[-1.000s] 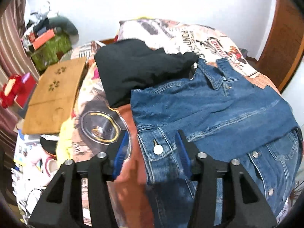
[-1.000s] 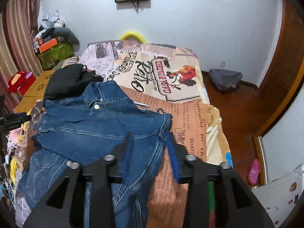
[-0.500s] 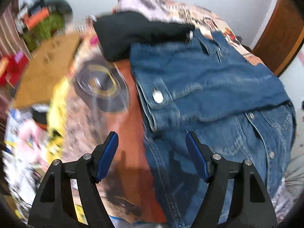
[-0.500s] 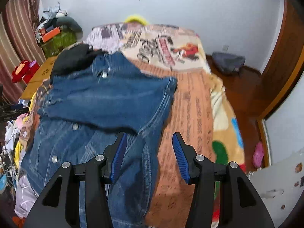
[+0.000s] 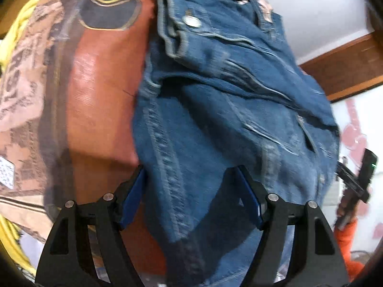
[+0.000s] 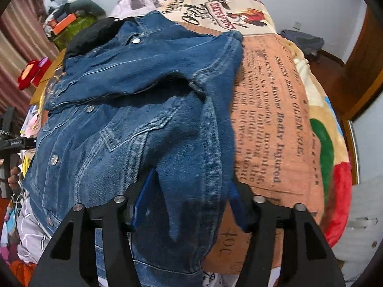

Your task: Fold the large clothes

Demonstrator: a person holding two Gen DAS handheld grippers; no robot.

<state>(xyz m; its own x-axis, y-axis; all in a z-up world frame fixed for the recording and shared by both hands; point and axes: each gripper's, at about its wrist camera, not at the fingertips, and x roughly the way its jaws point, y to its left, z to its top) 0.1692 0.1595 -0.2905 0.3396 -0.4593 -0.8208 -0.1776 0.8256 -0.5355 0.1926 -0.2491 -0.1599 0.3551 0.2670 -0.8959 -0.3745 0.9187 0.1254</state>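
A blue denim jacket (image 6: 134, 110) lies on the bed, its sleeves folded across the body. In the left wrist view the jacket (image 5: 227, 110) fills the middle, with its left side seam hanging toward me. My left gripper (image 5: 191, 191) is open, its blue pads on either side of that lower edge. My right gripper (image 6: 189, 196) is open, its pads straddling a hanging fold of the jacket's right side near the hem. Neither gripper is closed on the cloth.
The bed carries a printed orange blanket (image 6: 270, 119). A black garment (image 6: 93, 33) lies at the jacket's collar. Clutter and a green box (image 6: 71, 27) stand at the far left. A wooden door (image 6: 363, 71) is on the right.
Both grippers have come down and in toward the jacket's lower edge; each now has denim between its open pads. The jacket itself has not moved.
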